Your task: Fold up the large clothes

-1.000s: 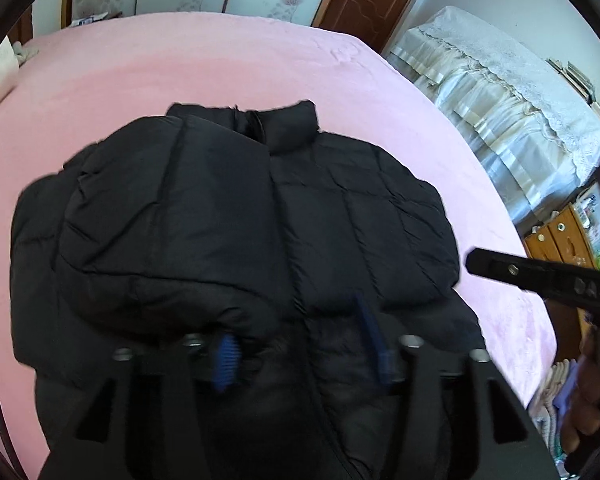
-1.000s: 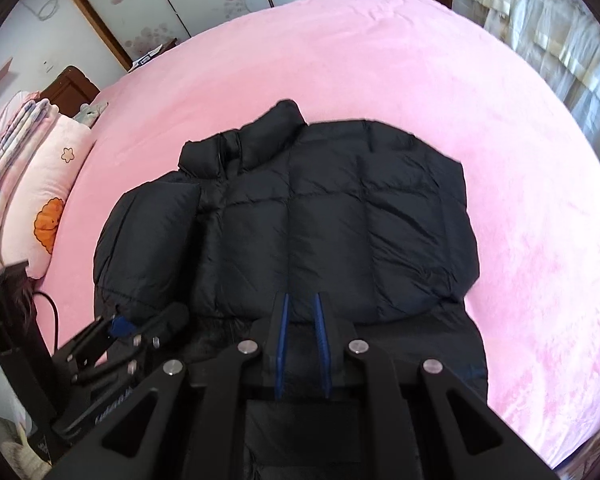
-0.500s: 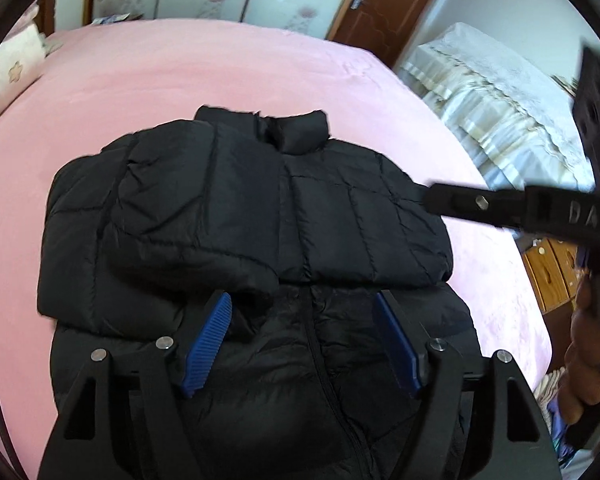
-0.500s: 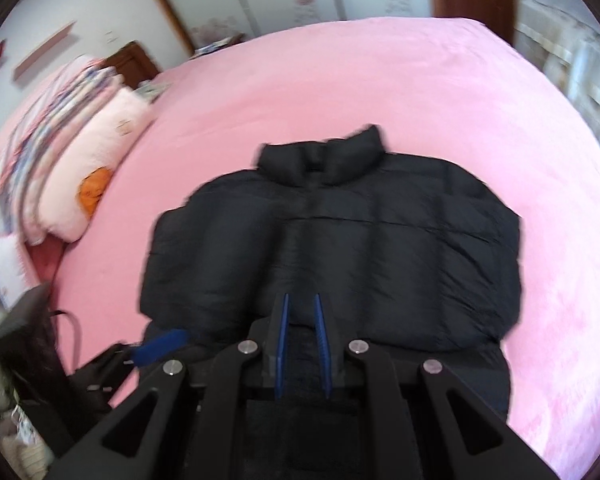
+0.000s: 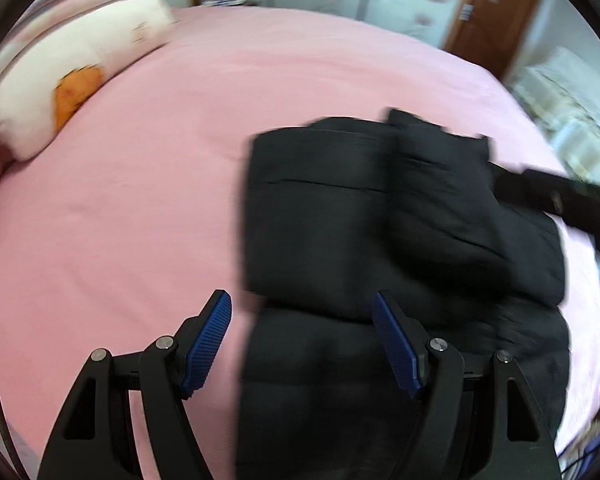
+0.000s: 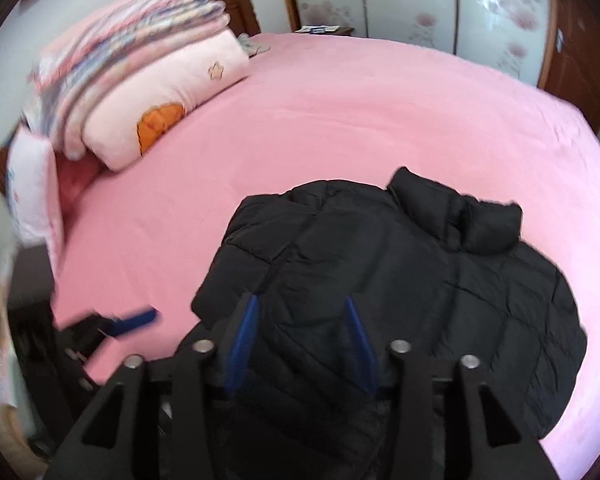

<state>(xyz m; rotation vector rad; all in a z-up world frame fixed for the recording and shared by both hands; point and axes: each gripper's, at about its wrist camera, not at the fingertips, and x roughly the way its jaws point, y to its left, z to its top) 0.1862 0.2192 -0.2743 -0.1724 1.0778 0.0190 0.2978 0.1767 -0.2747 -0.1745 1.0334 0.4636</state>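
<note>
Left tool [image 5: 302, 346]: blue pads spread wide, nothing held, poised over the near left edge of the black quilted puffer jacket [image 5: 400, 248]. Jacket lies collar-away on the pink bed sheet [image 5: 140, 200], sleeves already folded in across the chest. Right tool [image 6: 302, 346]: jaws have just been opening — now part open, empty, above the jacket body. Judged step: between folds, repositioning. Next move likely calls for gripping the hem or side edge.

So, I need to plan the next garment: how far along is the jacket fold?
Done: both sleeves lie folded across the black jacket on the pink bed. In hand: nothing; the left gripper is open, and the right gripper has just been opening with nothing pinched. Left: folding the body, since the hem end is unfolded.
</note>
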